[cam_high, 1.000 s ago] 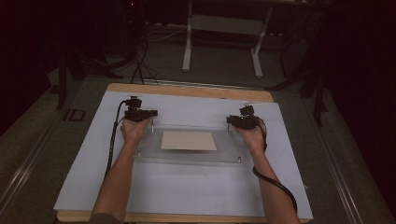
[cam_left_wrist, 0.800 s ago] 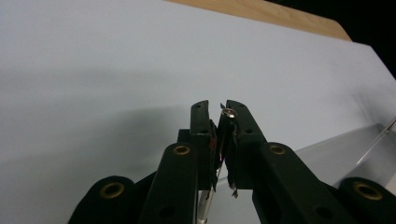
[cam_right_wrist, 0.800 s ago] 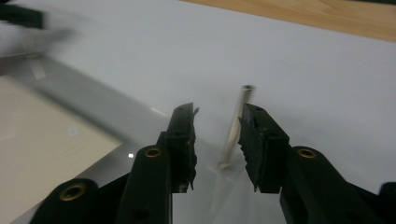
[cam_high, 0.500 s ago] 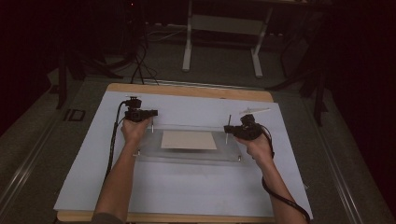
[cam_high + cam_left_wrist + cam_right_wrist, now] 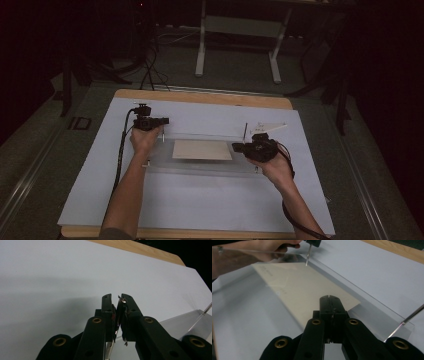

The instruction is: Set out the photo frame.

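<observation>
Jaws first, from the high view: the left gripper [image 5: 164,121] sits at the far left corner of the clear acrylic plate [image 5: 165,165], over an upright metal pin [image 5: 163,135], while the right gripper [image 5: 236,146] hangs above the plate's right end, just beside a second pin [image 5: 245,130] that stands free at the far right corner. A beige sheet [image 5: 202,149] lies at the middle of the plate, all on white paper [image 5: 210,200] covering the wooden table [image 5: 205,98]. In the left gripper view, my left gripper [image 5: 117,296] is clamped on something thin and metal with a small screw-like head; I take it for the top of that pin. In the right gripper view, the right gripper [image 5: 329,297] has just been closing and its jaws now meet with nothing between them, above the sheet [image 5: 299,290]; the second pin [image 5: 412,314] stands at the plate's corner, apart from them. I judge the right corner dealt with and the left pin in hand, the near corners left; whether the pins are going in or out I cannot tell.
</observation>
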A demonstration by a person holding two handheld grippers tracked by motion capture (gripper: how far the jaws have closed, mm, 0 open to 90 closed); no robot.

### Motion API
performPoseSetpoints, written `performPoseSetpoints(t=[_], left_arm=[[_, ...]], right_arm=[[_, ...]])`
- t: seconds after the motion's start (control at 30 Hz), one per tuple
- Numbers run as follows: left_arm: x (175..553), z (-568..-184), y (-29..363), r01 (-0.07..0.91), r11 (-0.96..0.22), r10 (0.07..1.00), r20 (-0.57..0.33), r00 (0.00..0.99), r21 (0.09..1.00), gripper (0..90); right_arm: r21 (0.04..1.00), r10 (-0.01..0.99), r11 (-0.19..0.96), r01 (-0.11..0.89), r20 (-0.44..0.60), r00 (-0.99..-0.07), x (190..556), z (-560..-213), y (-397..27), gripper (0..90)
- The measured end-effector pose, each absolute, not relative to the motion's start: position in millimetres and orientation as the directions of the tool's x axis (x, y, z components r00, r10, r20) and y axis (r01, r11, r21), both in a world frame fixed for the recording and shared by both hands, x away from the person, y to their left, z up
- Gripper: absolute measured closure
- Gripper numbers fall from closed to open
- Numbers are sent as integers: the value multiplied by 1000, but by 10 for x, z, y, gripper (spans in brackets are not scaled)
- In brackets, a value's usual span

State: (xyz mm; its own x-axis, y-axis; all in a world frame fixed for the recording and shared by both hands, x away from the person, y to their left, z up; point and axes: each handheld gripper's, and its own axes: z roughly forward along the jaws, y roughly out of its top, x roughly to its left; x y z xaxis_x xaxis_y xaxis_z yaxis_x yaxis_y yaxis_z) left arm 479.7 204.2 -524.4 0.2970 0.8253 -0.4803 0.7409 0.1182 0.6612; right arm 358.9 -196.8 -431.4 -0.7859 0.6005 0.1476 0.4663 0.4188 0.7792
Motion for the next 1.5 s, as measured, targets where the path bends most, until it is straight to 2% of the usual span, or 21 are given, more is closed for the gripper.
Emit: performPoseSetpoints(t=[0.27,0.53,0.97,1.1,1.2,1.5], left_arm=[[4803,-5242,2041,744,122,825,-484,292,657,824],[4813,-5238,2040,749,119,825,-485,291,652,824],[4830,-5234,2041,756,119,824,-489,286,643,823],[4831,-5238,2047,760,130,818,-502,281,637,820],[4841,-5233,2045,765,130,818,-504,276,631,819],[4855,-5217,2050,776,120,820,-503,274,619,813]], right_arm=[[793,572,432,430,128,-810,3314,-4160,-1900,900],[814,523,412,409,156,-838,3093,-4212,-1759,900],[831,445,430,354,146,-884,2865,-4282,-1574,900],[828,446,428,362,154,-881,2836,-4441,-1508,900],[828,490,451,333,82,-868,2799,-4480,-1454,900],[851,564,414,322,38,-825,2809,-4544,-1438,900]])
